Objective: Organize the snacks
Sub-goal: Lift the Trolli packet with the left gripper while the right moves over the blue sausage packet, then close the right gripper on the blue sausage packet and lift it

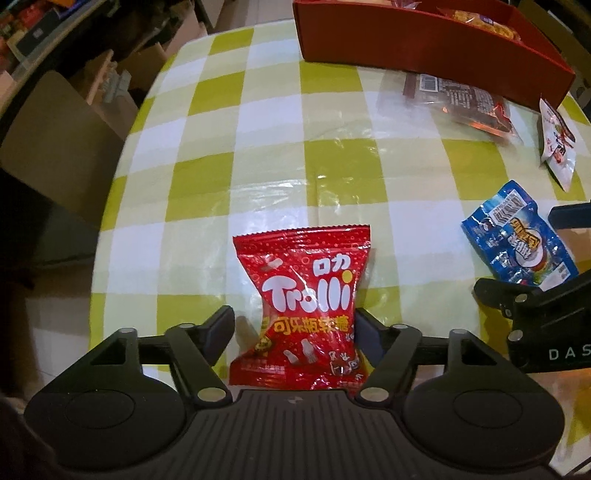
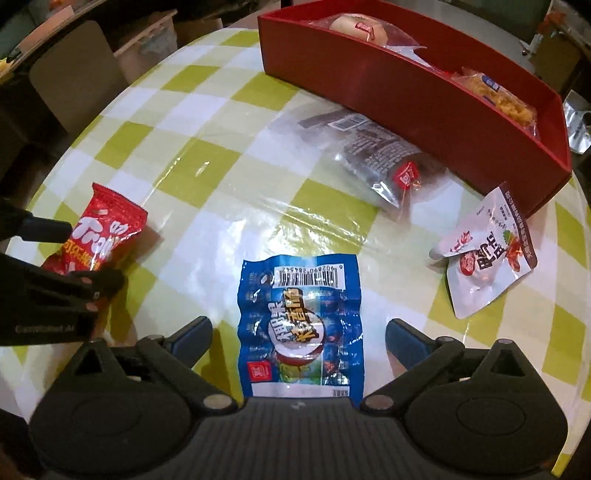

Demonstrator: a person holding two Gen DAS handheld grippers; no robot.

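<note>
— Where do the snacks stand?

— A red Trolli gummy bag point(image 1: 301, 314) lies low in the centre of the left wrist view, flat on the checked tabletop point(image 1: 221, 147). A blue snack packet point(image 2: 299, 325) lies low centre in the right wrist view. Each sits lengthwise between a pair of fingers, seemingly lined up for a pick.

— And the fingers themselves?

— The left gripper point(image 1: 295, 332) is spread about as wide as the gummy bag: its right finger point(image 1: 369, 332) touches or nearly touches the bag's edge, its left finger stands just clear, so nothing is clamped. The right gripper point(image 2: 299, 339) is spread wider, both fingers apart from the blue packet, holding nothing.

— Where would they go?

— Likely the red box point(image 2: 406, 96) at upper right of the right wrist view, which already holds a round bun-like pack point(image 2: 362, 27) and a yellow crisp-like pack point(image 2: 495, 96).

— Anything else loose?

— A clear-wrapped dark snack point(image 2: 373, 147) lies just beside the box's near wall, and a white pouch point(image 2: 487, 251) rests at right, near the box's corner.
</note>
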